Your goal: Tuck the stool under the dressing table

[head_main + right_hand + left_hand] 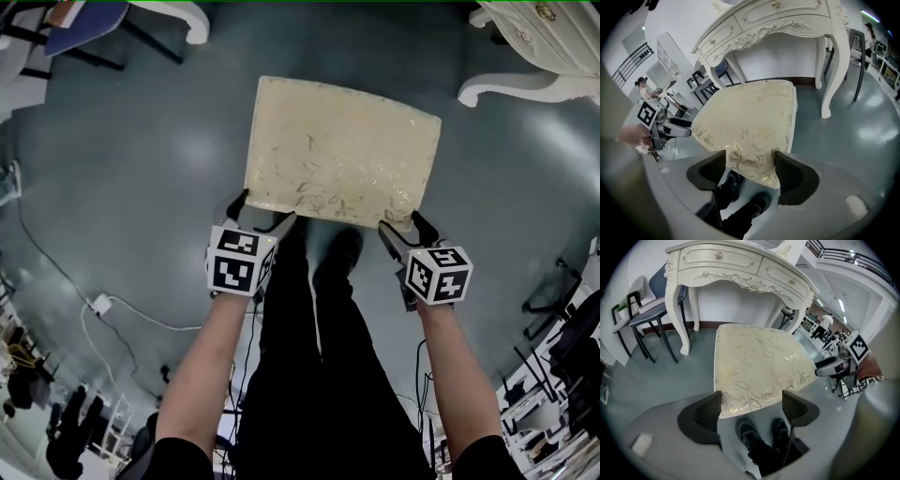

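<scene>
The stool (342,150) has a cream cushion with a gold leaf pattern and stands on the grey floor just in front of me. Beyond it stands the white carved dressing table (736,266), whose curved leg (525,89) shows at the head view's top right. My left gripper (262,211) is open around the cushion's near left corner (740,399). At the near right corner (754,164), my right gripper (403,225) is open too. In both gripper views the cushion edge lies between the dark jaws, and I see no firm pinch.
Dark chairs (647,315) stand to the left of the dressing table. A white power strip (101,303) and its cable lie on the floor at my left. My own legs and shoes (309,309) are right behind the stool. More furniture crowds the right edge (562,356).
</scene>
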Tool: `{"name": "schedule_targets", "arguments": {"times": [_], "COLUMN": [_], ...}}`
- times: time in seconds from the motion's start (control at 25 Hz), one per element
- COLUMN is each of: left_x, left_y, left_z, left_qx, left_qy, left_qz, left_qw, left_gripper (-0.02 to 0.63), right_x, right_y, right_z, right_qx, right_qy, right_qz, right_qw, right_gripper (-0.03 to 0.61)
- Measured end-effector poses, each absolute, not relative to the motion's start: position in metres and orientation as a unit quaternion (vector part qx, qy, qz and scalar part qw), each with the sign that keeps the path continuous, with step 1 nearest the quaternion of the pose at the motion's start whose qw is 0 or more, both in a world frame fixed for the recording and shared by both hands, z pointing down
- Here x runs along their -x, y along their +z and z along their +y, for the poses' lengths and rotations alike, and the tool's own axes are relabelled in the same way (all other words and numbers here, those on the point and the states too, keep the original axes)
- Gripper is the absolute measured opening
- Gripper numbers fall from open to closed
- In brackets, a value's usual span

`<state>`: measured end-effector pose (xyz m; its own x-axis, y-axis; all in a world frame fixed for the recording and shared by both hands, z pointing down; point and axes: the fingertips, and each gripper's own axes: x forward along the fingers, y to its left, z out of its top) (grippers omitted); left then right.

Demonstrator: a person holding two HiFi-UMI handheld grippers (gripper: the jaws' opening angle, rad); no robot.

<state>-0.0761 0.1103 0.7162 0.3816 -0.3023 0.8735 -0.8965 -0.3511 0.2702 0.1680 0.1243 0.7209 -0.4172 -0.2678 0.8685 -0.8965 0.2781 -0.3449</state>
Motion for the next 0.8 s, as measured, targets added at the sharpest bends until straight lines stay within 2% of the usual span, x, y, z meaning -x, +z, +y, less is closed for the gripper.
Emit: {"name": "schedule_targets", "arguments": {"times": [0.08, 0.24, 0.6, 0.8], "left_x": [0.077, 0.078, 0.084, 0.089], "left_y": [0.717, 0.724, 0.722, 0.721], "left_z": [0.111, 0.108, 0.053, 0.019], "left_qx": [-0.732, -0.724, -0.741, -0.749], "left_qy": [0.379, 0.392, 0.372, 0.370], "left_qz": [-0.410, -0.414, -0.424, -0.418], "left_qw": [0.391, 0.389, 0.364, 0.357], "left_gripper": [0.424, 0.379, 0.374, 0.373], "right_x": [-0.169, -0.169, -0.162, -0.155], "right_y": [0.723, 0.727, 0.725, 0.725], "right_z": [0.124, 0.124, 0.081, 0.054], "right_qx": [-0.404, -0.397, -0.430, -0.430], "right_qy": [0.437, 0.440, 0.415, 0.427], "right_qz": [-0.716, -0.712, -0.726, -0.717], "right_qw": [0.365, 0.377, 0.340, 0.344], "right_gripper": [0.302, 0.296, 0.291, 0.291]}}
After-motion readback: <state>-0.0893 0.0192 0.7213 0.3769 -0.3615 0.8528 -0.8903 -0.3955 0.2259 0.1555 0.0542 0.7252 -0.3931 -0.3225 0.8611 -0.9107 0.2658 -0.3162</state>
